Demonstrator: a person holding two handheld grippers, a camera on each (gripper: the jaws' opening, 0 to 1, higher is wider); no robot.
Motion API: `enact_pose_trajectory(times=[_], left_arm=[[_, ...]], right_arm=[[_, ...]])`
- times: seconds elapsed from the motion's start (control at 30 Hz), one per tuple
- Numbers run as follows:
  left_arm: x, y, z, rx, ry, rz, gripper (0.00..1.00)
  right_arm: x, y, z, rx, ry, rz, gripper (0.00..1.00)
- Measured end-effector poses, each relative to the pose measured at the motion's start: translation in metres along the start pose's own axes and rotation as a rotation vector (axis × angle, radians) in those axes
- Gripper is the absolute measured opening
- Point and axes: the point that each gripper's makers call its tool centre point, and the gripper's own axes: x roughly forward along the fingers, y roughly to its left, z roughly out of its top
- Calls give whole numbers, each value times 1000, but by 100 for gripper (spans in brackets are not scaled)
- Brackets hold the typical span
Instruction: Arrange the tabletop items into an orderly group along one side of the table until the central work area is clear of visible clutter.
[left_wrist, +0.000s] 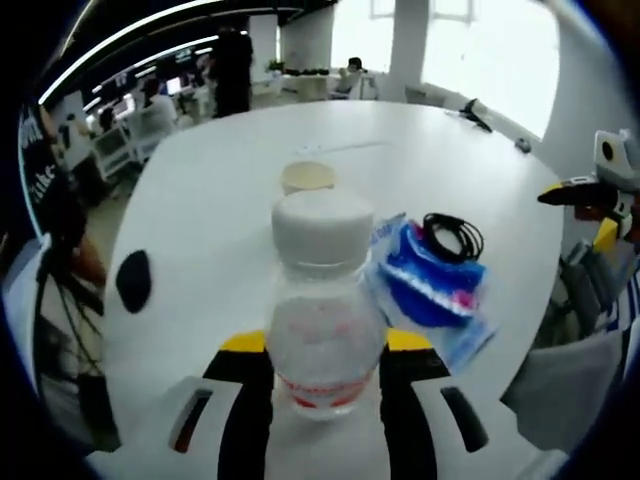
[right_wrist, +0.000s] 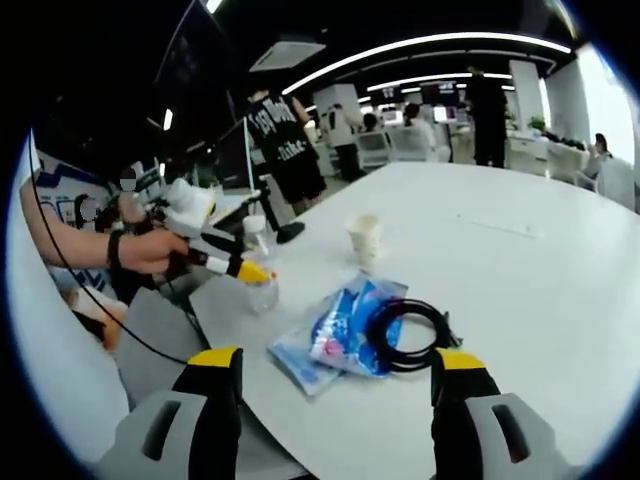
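Observation:
A clear water bottle (left_wrist: 322, 240) with a white cap stands upright at the table's near edge, and my left gripper (left_wrist: 327, 345) is shut on its lower body. Beyond it sits a small cream paper cup (left_wrist: 307, 177). To its right lies a blue snack packet (left_wrist: 430, 285) with a black coiled cable (left_wrist: 452, 237) at its far end. In the right gripper view my right gripper (right_wrist: 337, 358) stands open just short of the packet (right_wrist: 340, 335) and cable (right_wrist: 405, 335). Further left in that view, the left gripper (right_wrist: 250, 271), held by a hand, grips the bottle (right_wrist: 258, 262), with the cup (right_wrist: 365, 238) behind.
The white table (left_wrist: 250, 230) is round and broad, with bare surface beyond the cup. A black round patch (left_wrist: 133, 280) marks its left side. Small dark items (left_wrist: 475, 112) lie at the far edge. People and chairs stand beyond the table; a grey chair (right_wrist: 150, 330) is close by.

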Motion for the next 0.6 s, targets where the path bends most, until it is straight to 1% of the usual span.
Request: enact_pose_trajectory(times=[0.27,0.6], left_arm=[[-5,3,-6,-19,-28,12,40],[-11,-4,-9,-25,-55,22,40]], right_arm=[[-2,-1,-2,3,3,-1,78],[-3,2,-3,8,6,-1,78]])
